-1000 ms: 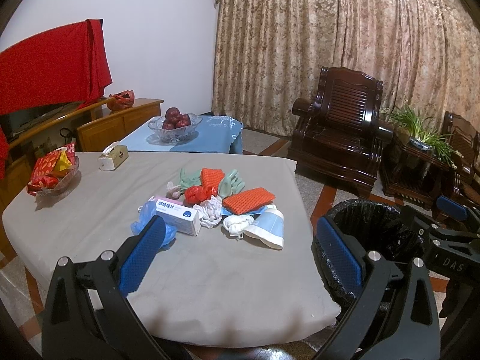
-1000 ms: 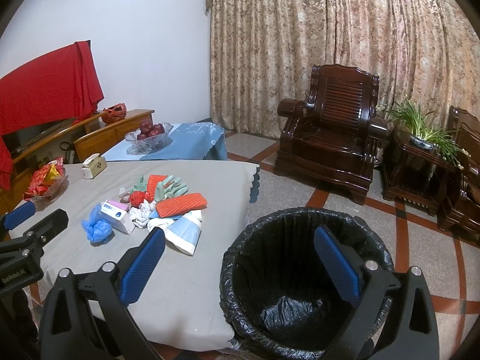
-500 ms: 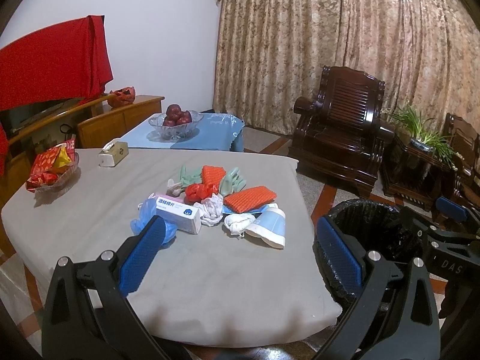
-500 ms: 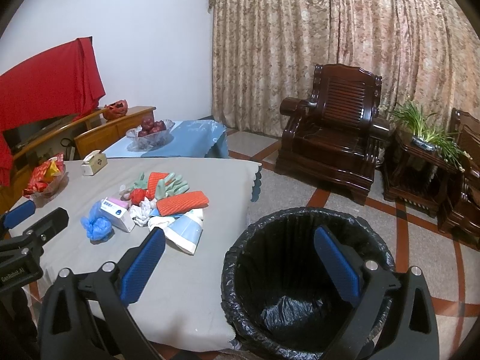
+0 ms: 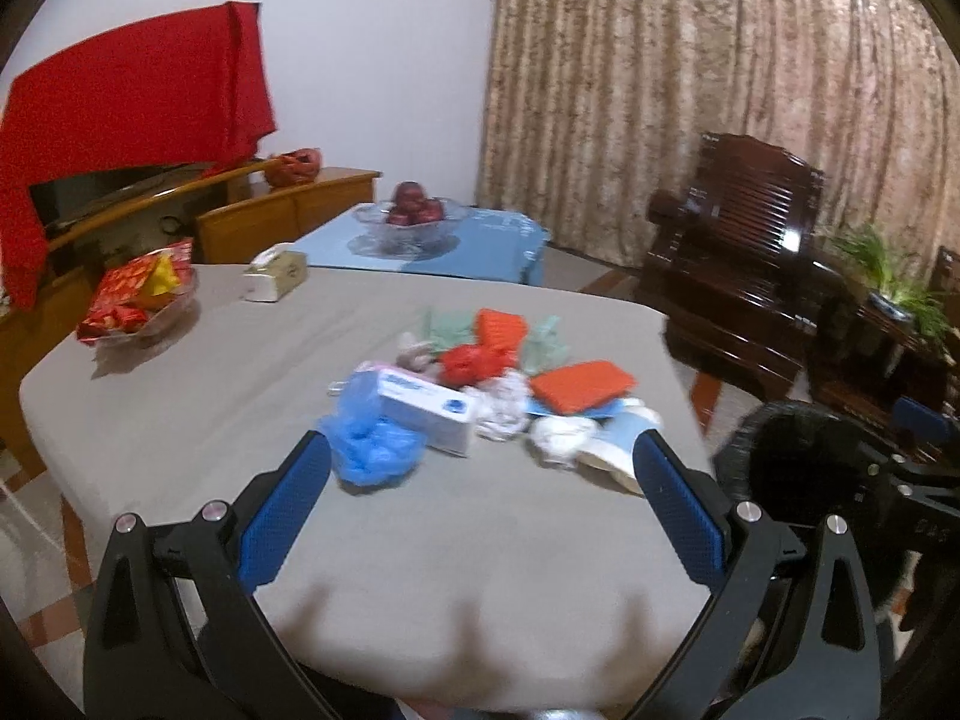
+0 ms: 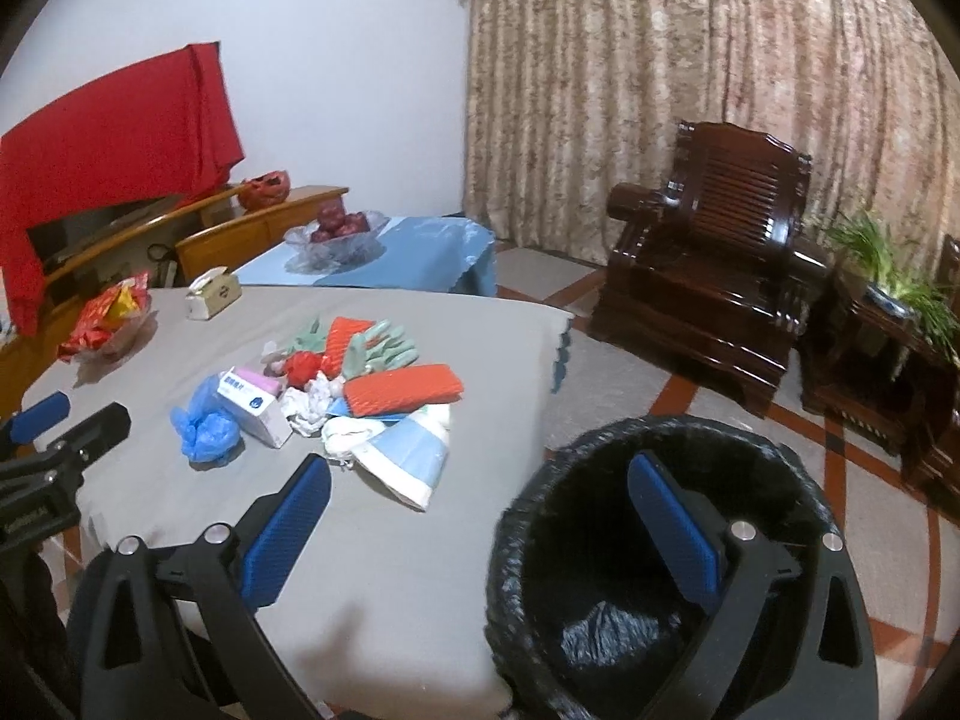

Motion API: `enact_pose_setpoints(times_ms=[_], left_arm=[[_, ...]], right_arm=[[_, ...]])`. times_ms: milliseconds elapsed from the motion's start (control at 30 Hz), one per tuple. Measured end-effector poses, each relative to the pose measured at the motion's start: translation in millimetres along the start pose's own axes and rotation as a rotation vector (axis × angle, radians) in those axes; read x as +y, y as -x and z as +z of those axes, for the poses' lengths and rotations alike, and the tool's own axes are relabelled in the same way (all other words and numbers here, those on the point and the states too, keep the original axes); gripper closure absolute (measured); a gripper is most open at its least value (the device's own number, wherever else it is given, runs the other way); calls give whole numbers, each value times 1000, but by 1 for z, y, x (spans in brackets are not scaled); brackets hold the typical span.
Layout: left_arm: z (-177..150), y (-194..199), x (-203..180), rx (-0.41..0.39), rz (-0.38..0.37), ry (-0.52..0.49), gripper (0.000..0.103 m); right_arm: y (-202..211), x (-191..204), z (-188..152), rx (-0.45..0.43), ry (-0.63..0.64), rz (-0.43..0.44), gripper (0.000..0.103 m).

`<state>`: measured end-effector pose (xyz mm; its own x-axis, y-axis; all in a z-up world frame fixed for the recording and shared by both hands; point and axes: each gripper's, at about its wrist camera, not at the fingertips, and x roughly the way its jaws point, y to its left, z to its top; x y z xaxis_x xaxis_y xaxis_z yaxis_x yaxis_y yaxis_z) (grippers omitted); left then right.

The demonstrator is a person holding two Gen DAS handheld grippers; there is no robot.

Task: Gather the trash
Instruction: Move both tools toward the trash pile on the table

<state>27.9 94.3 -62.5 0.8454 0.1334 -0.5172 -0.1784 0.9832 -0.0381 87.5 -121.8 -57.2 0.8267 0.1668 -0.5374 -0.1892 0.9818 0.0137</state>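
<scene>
A pile of trash lies mid-table: a blue plastic wad (image 5: 372, 450), a white and blue box (image 5: 423, 405), crumpled tissue (image 5: 501, 402), orange foam nets (image 5: 582, 387), green gloves (image 6: 378, 348) and a pale blue paper cup (image 6: 411, 459). A black-lined bin (image 6: 660, 540) stands on the floor right of the table. My left gripper (image 5: 480, 501) is open and empty, just short of the pile. My right gripper (image 6: 480, 525) is open and empty, between the table edge and the bin.
A grey cloth covers the table (image 5: 210, 396). A snack bowl (image 5: 141, 300) and tissue box (image 5: 273, 276) sit at its far left. A fruit bowl (image 5: 414, 219) stands on a blue table behind. Dark wooden armchairs (image 6: 714, 276) and a plant (image 6: 888, 264) are at right.
My left gripper has moved forward toward the pile, which now looks larger and blurred. My right gripper has shifted slightly left and closer to the table.
</scene>
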Motion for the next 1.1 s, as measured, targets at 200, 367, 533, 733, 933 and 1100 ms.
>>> enact_pose_setpoints(times_ms=[200, 367, 533, 733, 933, 1100], left_arm=[[-3, -48, 38, 30, 87, 71, 5], [-10, -92, 51, 90, 123, 70, 5], [-11, -133, 60, 147, 144, 68, 7], [-17, -175, 59, 215, 143, 39, 19], [-23, -195, 61, 257, 137, 55, 26], [-27, -205, 59, 280, 125, 49, 36]], right_arm=[[-50, 18, 0, -3, 14, 14, 6], [-88, 38, -3, 28, 39, 42, 6], [-122, 50, -7, 56, 60, 46, 6], [-157, 55, -14, 114, 75, 36, 6], [-186, 47, -18, 182, 63, 6, 6], [-200, 43, -20, 220, 64, 10, 6]])
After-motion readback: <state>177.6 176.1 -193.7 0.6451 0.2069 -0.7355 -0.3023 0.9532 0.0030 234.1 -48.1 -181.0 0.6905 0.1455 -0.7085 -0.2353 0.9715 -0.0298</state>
